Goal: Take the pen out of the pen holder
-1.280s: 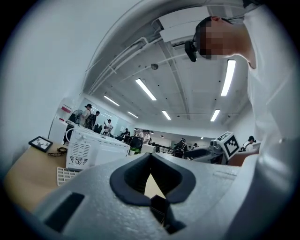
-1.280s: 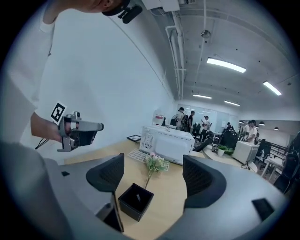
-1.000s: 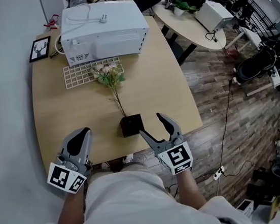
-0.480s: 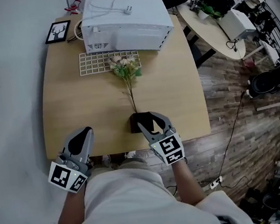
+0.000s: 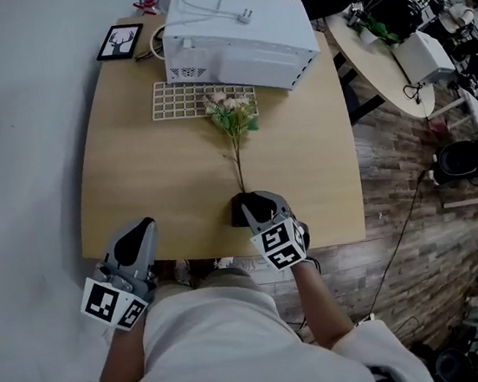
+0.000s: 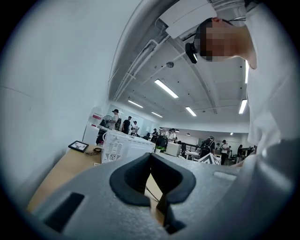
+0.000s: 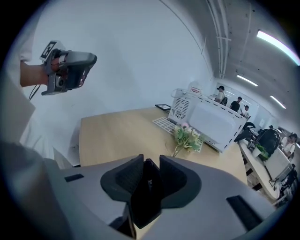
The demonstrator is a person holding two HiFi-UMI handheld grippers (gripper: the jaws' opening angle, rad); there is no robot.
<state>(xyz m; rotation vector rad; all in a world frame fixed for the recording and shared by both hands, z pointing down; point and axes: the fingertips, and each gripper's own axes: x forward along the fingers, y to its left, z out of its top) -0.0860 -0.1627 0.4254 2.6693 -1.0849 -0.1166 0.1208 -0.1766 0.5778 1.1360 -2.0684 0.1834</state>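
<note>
A black square pen holder (image 5: 239, 209) stands near the front edge of the wooden table (image 5: 149, 171). My right gripper (image 5: 260, 206) is down over it. Its jaws have just been closing, and the pads now press on the holder (image 7: 146, 197) from both sides. A thin green stem with pink and white flowers (image 5: 233, 112) runs from the holder toward the back; no plain pen shows. My left gripper (image 5: 140, 232) hangs off the table's front left, shut with nothing in it, and also shows in the right gripper view (image 7: 70, 68).
A white boxy appliance (image 5: 239, 24) with a cord on top stands at the back. In front of it lies a white grid tray (image 5: 179, 99). A small framed picture (image 5: 120, 40) sits at the back left. A round table (image 5: 379, 62) stands to the right over wooden flooring.
My right gripper has dropped from beside the holder down onto it, and its jaws have narrowed around it. The head view has shifted. The left gripper stays at the front left.
</note>
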